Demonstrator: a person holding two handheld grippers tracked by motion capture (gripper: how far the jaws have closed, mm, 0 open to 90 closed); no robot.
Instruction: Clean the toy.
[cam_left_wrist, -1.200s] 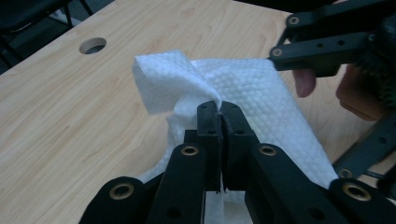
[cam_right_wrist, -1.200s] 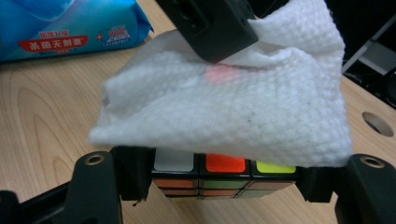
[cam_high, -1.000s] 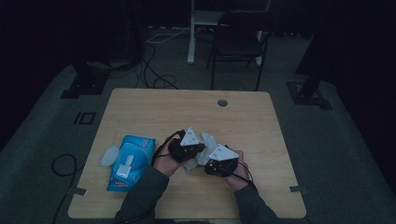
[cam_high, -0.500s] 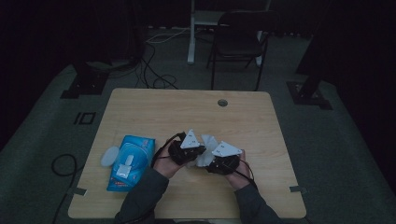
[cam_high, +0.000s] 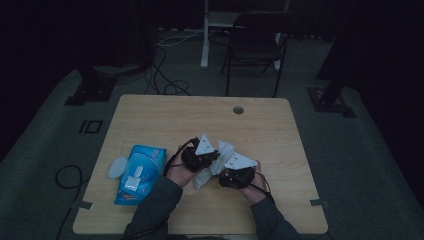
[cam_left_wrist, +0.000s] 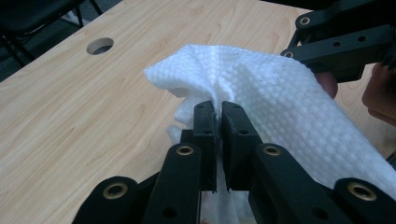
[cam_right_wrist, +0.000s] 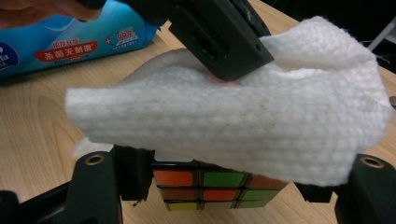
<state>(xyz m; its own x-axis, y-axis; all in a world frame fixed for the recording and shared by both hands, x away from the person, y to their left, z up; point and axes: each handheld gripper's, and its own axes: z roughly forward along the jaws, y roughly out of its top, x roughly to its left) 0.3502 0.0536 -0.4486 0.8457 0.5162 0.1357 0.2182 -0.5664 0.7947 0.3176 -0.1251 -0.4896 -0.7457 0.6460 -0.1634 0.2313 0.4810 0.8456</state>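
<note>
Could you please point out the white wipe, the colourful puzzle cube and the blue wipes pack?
White textured wipe (cam_left_wrist: 275, 88), left gripper view, upper fold.
Colourful puzzle cube (cam_right_wrist: 222, 178), right gripper view, green sticker.
Blue wipes pack (cam_high: 136, 172), high view, lid.

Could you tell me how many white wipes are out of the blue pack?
1: a single white wipe, pinched in the left tongs and draped over the puzzle cube in the right tongs. Others may stay hidden inside the blue pack.
</note>
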